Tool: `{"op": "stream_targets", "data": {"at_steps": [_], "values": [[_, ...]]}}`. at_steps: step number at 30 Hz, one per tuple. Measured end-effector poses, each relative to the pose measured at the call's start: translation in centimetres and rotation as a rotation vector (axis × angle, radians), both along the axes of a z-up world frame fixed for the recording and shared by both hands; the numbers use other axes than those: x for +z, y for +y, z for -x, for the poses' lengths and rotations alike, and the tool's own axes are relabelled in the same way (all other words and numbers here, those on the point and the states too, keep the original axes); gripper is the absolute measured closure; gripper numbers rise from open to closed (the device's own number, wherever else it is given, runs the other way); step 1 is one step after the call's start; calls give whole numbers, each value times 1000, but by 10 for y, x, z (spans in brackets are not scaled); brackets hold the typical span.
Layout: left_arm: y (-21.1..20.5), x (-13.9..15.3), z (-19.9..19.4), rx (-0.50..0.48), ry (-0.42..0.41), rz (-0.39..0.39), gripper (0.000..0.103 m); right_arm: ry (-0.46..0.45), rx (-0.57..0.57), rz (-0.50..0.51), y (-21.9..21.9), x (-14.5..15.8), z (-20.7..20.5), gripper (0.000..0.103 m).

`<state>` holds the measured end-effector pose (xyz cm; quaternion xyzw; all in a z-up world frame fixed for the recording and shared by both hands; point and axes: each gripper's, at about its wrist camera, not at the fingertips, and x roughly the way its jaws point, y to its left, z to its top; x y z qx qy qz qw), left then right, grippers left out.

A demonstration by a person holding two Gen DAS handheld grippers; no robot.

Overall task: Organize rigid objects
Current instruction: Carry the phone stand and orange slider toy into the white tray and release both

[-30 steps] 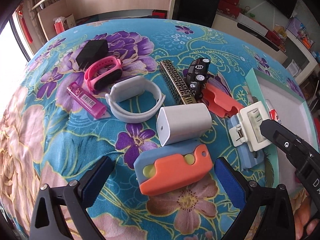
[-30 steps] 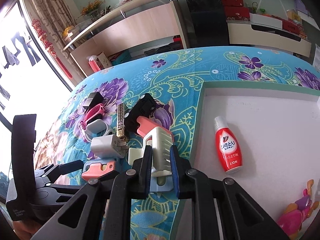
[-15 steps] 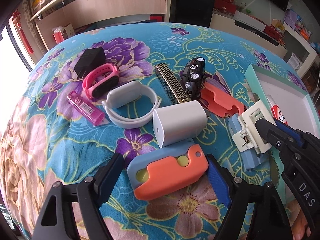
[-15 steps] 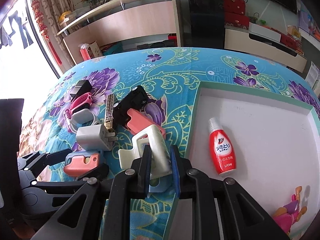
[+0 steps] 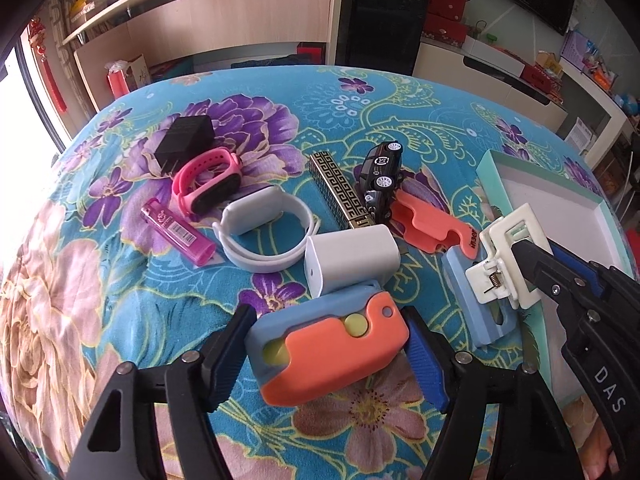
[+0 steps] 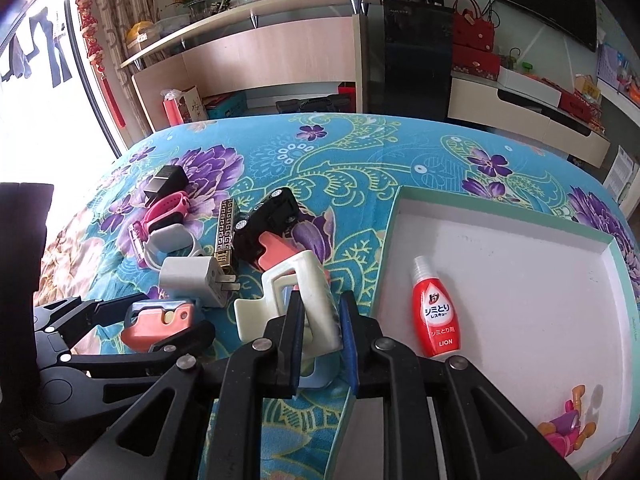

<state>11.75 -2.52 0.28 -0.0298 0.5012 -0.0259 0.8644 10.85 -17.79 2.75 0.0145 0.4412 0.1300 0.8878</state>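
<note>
On the tabletop, the tray lies at the right, holding a bottle and a toy. Left of it lie a clip, a car and a charger. Further left sit two watches, a lighter and an adapter behind them.

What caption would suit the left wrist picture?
Left claw closing around an orange-blue gadget while the right claw grips a white clip beside the tray.

turquoise floral cloth; pink lighter; red bottle; black toy car.
</note>
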Motion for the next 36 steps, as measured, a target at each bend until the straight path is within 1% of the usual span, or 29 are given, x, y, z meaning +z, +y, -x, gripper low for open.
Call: {"op": "stream_targets", "data": {"at_steps": [5,7,10,12,14,18,21,24,29,32,36], "values": [[2,24,8,5,-73,24,27,-34,-34,-53,-11,12,2,85],[-1,30,9,-2,-95,26,27,-38,-46,-57,-14,13,2,85],[-12,36,10,-39,-138,16,27,-40,-71,-60,-21,14,1,85],[-18,40,10,-65,-163,35,27,-51,-94,-64,-29,17,1,85],[-26,41,9,-92,-167,54,27,-65,-125,-54,-39,20,1,85],[-49,41,7,-135,-176,23,27,-69,-180,-44,-60,19,0,85],[-66,41,5,-176,-174,28,27,-69,-222,-14,-73,17,-1,85],[-82,42,2,-198,-179,4,27,-72,-267,-8,-89,16,-1,85],[-109,43,-11,-244,-175,-10,27,-80,-359,65,-113,14,0,85],[-130,43,-18,-274,-177,-58,27,-55,-410,37,-131,8,-1,85],[-151,42,-28,-310,-173,-47,27,-43,-459,53,-146,4,0,85]]}}
